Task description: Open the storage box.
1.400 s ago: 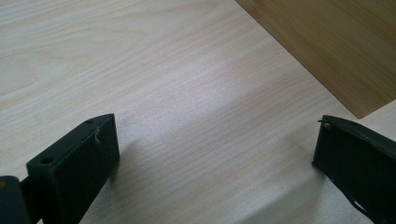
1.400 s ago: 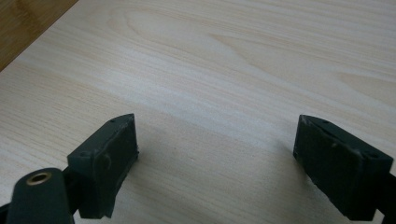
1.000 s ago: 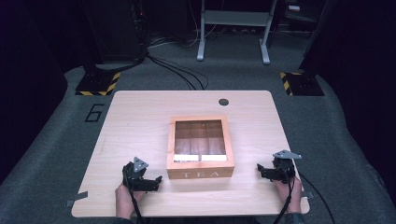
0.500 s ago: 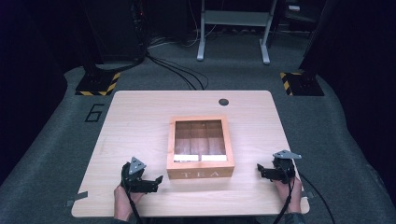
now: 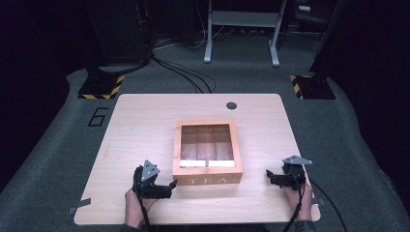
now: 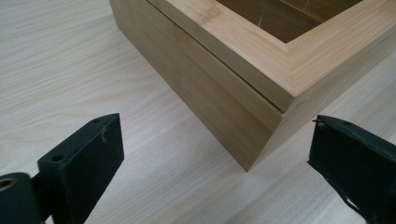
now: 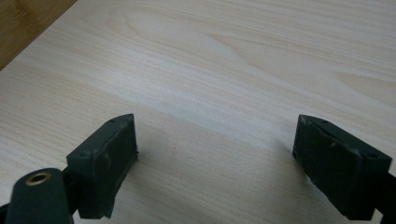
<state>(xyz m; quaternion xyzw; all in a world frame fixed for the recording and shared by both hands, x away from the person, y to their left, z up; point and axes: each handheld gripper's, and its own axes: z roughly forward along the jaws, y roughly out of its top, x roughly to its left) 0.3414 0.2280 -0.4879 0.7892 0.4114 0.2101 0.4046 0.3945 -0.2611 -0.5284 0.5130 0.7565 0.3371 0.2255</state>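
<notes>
- A wooden tea box (image 5: 208,152) sits mid-table (image 5: 145,125), nearer the person's edge, its lid closed and "TEA" lettered on the front.
- The left gripper (image 5: 164,186) rests just beside the box's front-left corner, jaws spread and empty; the corner shows between them in the left gripper view.
- The right gripper (image 5: 273,176) lies apart to the box's right, jaws also spread over bare wood.
- The box looks rigid and smooth-sided, likely moderately heavy; its clear lid pane seems fragile, so the lid's wooden frame is the safer hold.
</notes>
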